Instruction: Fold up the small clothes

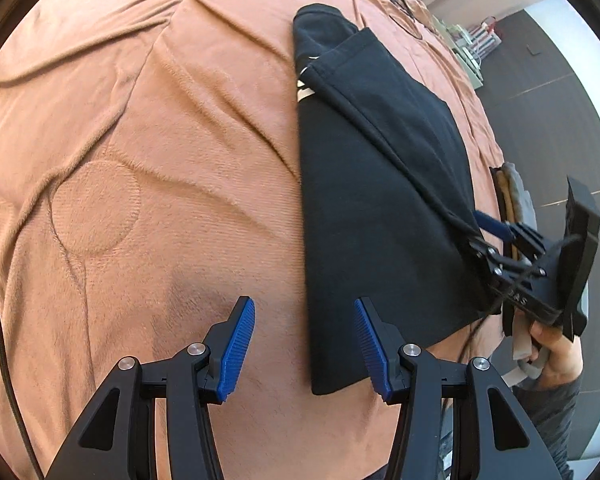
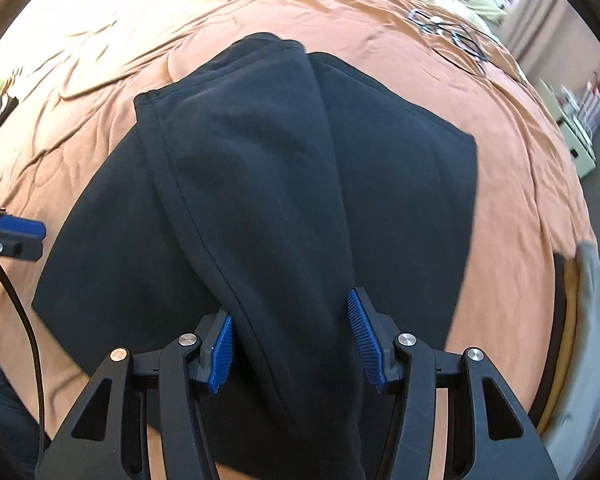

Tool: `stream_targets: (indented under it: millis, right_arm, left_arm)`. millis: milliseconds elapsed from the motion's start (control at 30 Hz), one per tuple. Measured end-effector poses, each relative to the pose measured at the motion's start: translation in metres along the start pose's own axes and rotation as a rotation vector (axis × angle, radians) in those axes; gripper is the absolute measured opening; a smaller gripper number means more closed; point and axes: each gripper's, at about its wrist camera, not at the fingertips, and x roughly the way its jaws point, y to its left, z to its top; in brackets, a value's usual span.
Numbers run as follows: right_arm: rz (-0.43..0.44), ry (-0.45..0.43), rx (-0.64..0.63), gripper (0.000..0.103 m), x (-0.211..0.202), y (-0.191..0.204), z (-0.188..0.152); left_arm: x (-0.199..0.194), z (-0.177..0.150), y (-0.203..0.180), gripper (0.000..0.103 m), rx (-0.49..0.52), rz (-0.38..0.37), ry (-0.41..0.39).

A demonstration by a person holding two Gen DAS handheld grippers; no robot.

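Note:
A black garment (image 1: pixel 380 184) lies partly folded on the orange blanket (image 1: pixel 140 140). My left gripper (image 1: pixel 304 344) is open and empty, hovering over the blanket by the garment's near left corner. My right gripper (image 2: pixel 292 340) has its jaws wide apart, with a lifted fold of the black garment (image 2: pixel 260 200) draped between the blue pads (image 2: pixel 362 336); the fabric fills the gap and drapes over the gripper. In the left wrist view the right gripper (image 1: pixel 496 236) holds the garment's right edge up off the bed.
The orange blanket (image 2: pixel 520 208) covers a bed. Black cables and glasses (image 2: pixel 452 32) lie at the far side. A white shelf unit (image 2: pixel 576 140) and grey floor are to the right, beyond the bed edge. A black cable (image 2: pixel 24 320) hangs at left.

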Motion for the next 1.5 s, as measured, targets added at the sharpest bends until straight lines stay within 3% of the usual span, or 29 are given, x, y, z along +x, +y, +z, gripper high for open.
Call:
stream_targets:
  millis: [100,233,333,700,800,867,967,1000,1033,1100,1300,1500]
  right_arm:
    - [-0.042,-0.003,-0.044,0.048,0.012,0.008,0.012]
    - [-0.059,-0.030,-0.031,0.019,0.015,0.004,0.020]
    - [-0.018,-0.067,0.030,0.009,0.009,-0.016,0.018]
    - [0.181,-0.099,0.366,0.004,0.013,-0.106,-0.013]
    - [0.194,-0.085,0.378,0.004,0.017,-0.111,-0.020]
    - [0.144,-0.062,0.326,0.005,0.019,-0.107,-0.018]
    - [0.065,-0.049,0.228,0.012,0.014,-0.092,-0.009]
    - [0.047,-0.046,0.192,0.024,0.012,-0.086,-0.005]
    - [0.039,-0.047,0.160,0.050,0.011,-0.079,-0.001]
    - [0.002,-0.061,0.089,0.080,0.008,-0.065,0.004]
    - [-0.089,-0.020,-0.120,0.080,0.020,-0.013,0.018]
    - [-0.056,-0.001,-0.124,0.080,0.036,-0.005,0.044]
  left_arm:
    - [0.001,0.001,0.002,0.053,-0.004,-0.002,0.000]
    - [0.003,0.006,-0.003,0.053,0.000,-0.002,-0.002]
    - [0.005,0.011,-0.007,0.053,0.016,0.000,-0.004]
    - [0.012,0.019,-0.011,0.053,0.020,0.000,-0.002]
    - [0.018,0.019,-0.014,0.053,0.032,-0.002,0.012]
    - [0.023,0.019,-0.016,0.053,0.040,0.004,0.023]
    - [0.026,0.019,-0.016,0.053,0.043,0.007,0.022]
    - [0.026,0.019,-0.016,0.053,0.042,0.005,0.022]
    - [0.026,0.020,-0.016,0.053,0.040,0.002,0.022]
    - [0.026,0.022,-0.017,0.053,0.037,0.000,0.019]
    - [0.029,0.025,-0.017,0.053,0.026,0.009,0.017]
    - [0.034,0.026,-0.019,0.053,0.025,0.030,0.024]
